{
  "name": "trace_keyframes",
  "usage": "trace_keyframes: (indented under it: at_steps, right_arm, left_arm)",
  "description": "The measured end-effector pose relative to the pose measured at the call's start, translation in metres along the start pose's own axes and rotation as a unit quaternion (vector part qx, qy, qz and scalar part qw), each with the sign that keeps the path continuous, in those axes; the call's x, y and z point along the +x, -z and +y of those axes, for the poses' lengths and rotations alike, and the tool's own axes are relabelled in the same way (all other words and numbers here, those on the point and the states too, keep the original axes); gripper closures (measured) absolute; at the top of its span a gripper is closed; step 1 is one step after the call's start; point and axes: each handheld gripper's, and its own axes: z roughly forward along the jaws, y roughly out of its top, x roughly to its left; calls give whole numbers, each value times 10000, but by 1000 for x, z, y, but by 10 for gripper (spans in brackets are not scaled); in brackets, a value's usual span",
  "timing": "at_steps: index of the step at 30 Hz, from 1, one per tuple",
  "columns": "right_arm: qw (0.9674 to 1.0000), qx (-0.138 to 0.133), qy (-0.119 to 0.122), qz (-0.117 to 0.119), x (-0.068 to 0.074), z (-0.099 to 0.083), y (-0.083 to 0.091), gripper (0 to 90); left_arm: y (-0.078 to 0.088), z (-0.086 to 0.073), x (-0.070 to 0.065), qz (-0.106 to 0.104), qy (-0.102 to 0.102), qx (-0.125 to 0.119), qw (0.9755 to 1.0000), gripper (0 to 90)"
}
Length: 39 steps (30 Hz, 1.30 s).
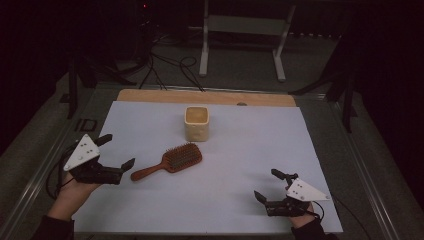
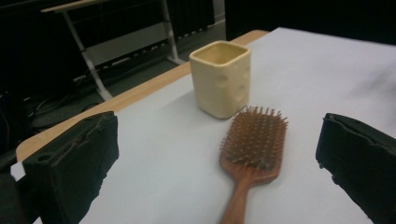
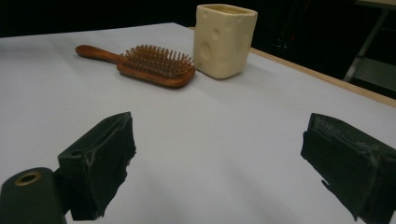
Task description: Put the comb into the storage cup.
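Observation:
A wooden paddle hairbrush lies bristles up on the white sheet, its handle pointing to the front left. Just behind its head stands a cream square cup, upright and empty as far as I can see. My left gripper is open at the left of the sheet, its jaws a short way from the brush handle's end and touching nothing. My right gripper is open near the front right, far from both objects, with only bare sheet between its jaws.
The white sheet covers a wooden table whose far edge shows behind the cup. Beyond it are a white metal frame and cables on the floor. A person's hands hold both grippers at the table's near edge.

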Motion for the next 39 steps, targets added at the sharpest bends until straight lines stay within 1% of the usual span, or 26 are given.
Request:
trace_keyframes:
  at_steps: [3, 5, 7, 9, 10, 12, 17, 18, 20, 21, 23, 24, 25, 26, 28, 29, 30, 31, 32, 33, 34, 35, 39]
  right_arm:
    - [10000, -13, 32, 2, 0, 0, 0, 89]
    - [10000, 6, 26, 38, 1, 0, -1, 89]
    - [10000, 4, 51, 43, 0, 0, -1, 89]
    - [10000, -11, 29, 48, 1, 0, -1, 89]
    - [10000, -11, 29, 48, 1, 0, -1, 89]
    - [10000, -42, 4, 70, 0, 0, -1, 89]
    - [9999, -15, 13, 100, 1, 0, -2, 89]
    - [9999, -12, 59, 96, 2, 0, -2, 89]
    - [9999, -6, 60, 92, 3, 0, -2, 89]
    - [9999, -15, 56, 94, 2, 0, -2, 89]
    - [9999, -16, 41, 101, 2, 0, -2, 89]
    - [9999, -21, 51, 95, 2, 0, -2, 89]
    - [9999, -24, 33, 104, 1, 0, -2, 89]
    - [9999, -24, 33, 104, 1, 0, -2, 89]
    - [9999, -25, 33, 101, 2, 0, -2, 89]
    - [9999, -11, 54, 104, 2, 0, -2, 89]
    - [9999, -11, 54, 104, 2, 0, -2, 89]
    - [9999, -17, 15, 123, 2, 0, -2, 89]
    - [9999, -17, 15, 123, 2, 0, -2, 89]
    - [9999, -19, 28, 123, 1, 0, -2, 89]
    - [9999, -19, 28, 123, 1, 0, -2, 89]
    - [9999, -14, 27, 124, 2, 0, -2, 89]
    - [9999, -21, 39, 128, 2, 0, -1, 89]
  left_arm:
    - [-9, -4, 3, 11, 25, 113, 9999, 1]
    - [-14, -8, 5, 18, 61, 194, 9998, 19]
    - [-19, -12, 8, 46, 96, 213, 9997, 25]
    - [-24, -17, 10, 67, 96, 256, 9996, 73]
    - [-26, -19, 11, 54, 84, 262, 9996, 73]
    - [-30, -24, 12, 52, 68, 297, 9995, 137]
    - [-38, -34, 16, 95, 143, 449, 9988, 157]
    - [-40, -36, 17, 117, 163, 471, 9987, 158]
    - [-41, -39, 18, 119, 138, 488, 9986, 167]
    - [-42, -41, 18, 114, 135, 495, 9986, 188]
    - [-43, -42, 19, 109, 147, 518, 9985, 207]
    - [-45, -46, 21, 88, 187, 572, 9982, 207]
    - [-46, -48, 21, 92, 190, 609, 9979, 265]
    - [-48, -50, 21, 95, 204, 644, 9977, 265]
    - [-50, -54, 21, 129, 199, 687, 9974, 296]
    - [-51, -56, 21, 90, 221, 720, 9971, 348]
    - [-52, -57, 22, 81, 259, 761, 9967, 348]
    - [-53, -59, 22, 45, 273, 807, 9964, 403]
    - [-54, -61, 22, 32, 254, 857, 9960, 403]
    - [-56, -62, 22, 36, 257, 904, 9956, 436]
    - [-57, -64, 23, -5, 296, 961, 9949, 436]
    - [-59, -66, 23, -49, 336, 1032, 9941, 456]
    - [-65, -71, 21, -97, 268, 1269, 9915, 547]
